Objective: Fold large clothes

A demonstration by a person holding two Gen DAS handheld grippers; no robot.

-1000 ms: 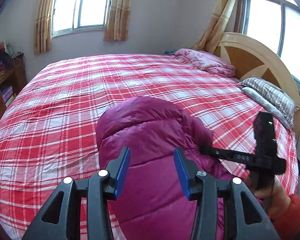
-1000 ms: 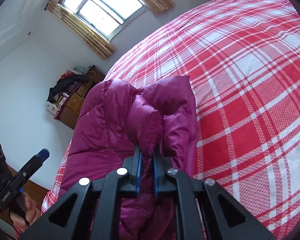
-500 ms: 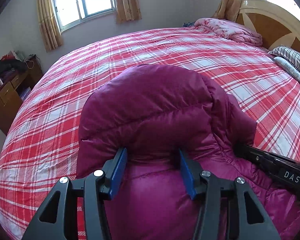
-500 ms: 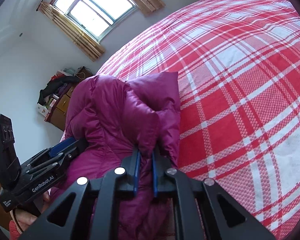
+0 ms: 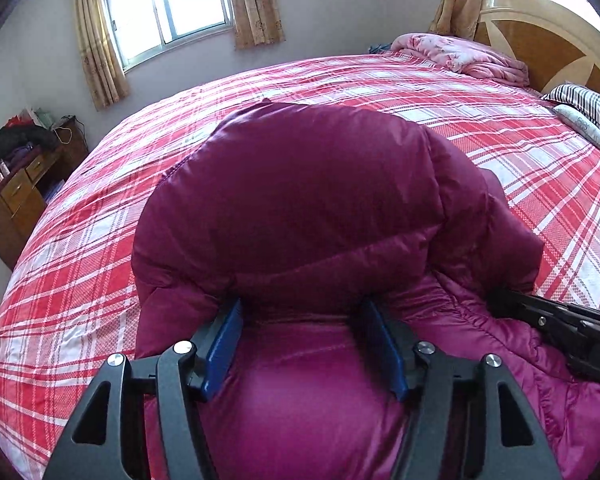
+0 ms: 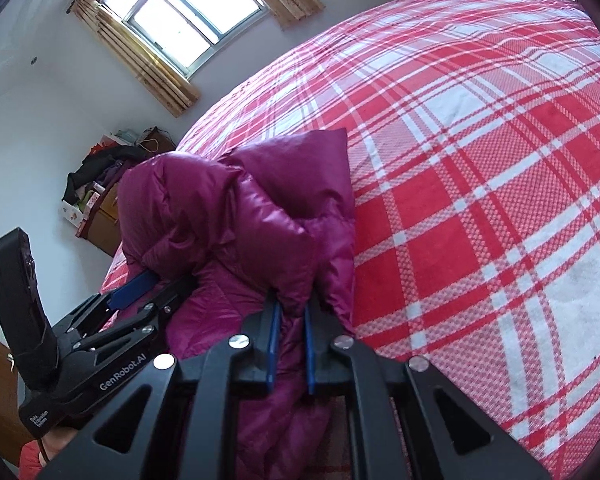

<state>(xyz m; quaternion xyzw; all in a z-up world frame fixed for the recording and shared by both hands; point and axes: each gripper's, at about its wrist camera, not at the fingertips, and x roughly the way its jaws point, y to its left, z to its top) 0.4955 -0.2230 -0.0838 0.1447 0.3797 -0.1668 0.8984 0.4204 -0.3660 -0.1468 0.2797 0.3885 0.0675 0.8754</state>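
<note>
Two grippers are seen at a magenta down jacket (image 5: 300, 200) that is piled near the front edge of a red plaid bedspread (image 5: 80, 248). At the far left a wooden dresser (image 5: 16, 200) heaped with clothes is seen beside the bed. Left of centre, the left gripper (image 5: 302, 344) is spread wide, its blue pads (image 5: 220, 352) tucked under a puffed fold of the jacket. Further right, the right gripper (image 6: 291, 344) is clamped narrowly on a pinch of jacket fabric. Toward the far right corner, a pink quilt (image 5: 460, 56) and a striped pillow (image 5: 588, 108) are seen against the headboard (image 5: 548, 40)
</note>
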